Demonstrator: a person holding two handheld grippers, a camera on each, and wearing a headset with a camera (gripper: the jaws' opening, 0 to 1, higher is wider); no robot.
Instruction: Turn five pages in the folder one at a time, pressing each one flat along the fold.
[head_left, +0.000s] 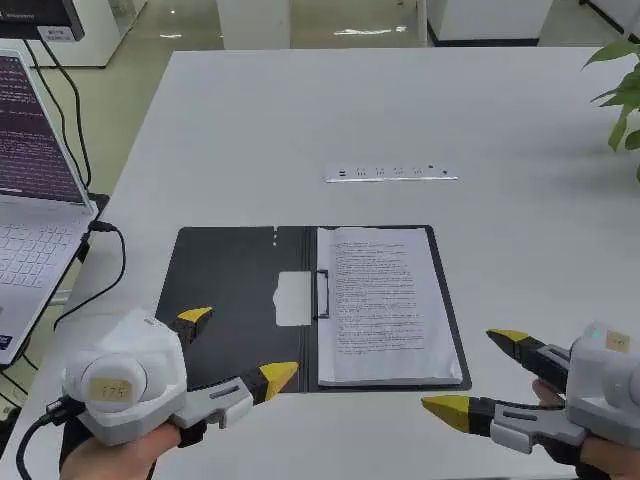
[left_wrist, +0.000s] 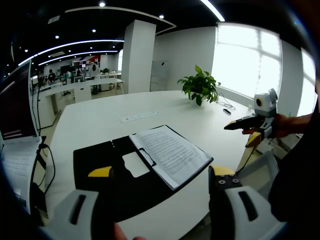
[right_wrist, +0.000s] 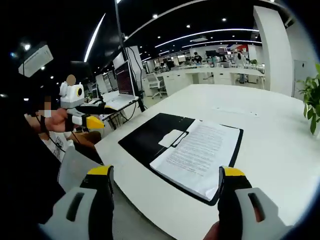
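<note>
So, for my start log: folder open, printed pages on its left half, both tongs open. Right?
Not quite: the head view shows the printed pages on the right half of the open folder. The left tongs and right tongs are both open.

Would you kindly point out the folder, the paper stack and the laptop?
folder (head_left: 225, 280), head view, bare left inside cover.
paper stack (head_left: 385, 300), head view, middle of top page.
laptop (head_left: 30, 250), head view, its keyboard.
</note>
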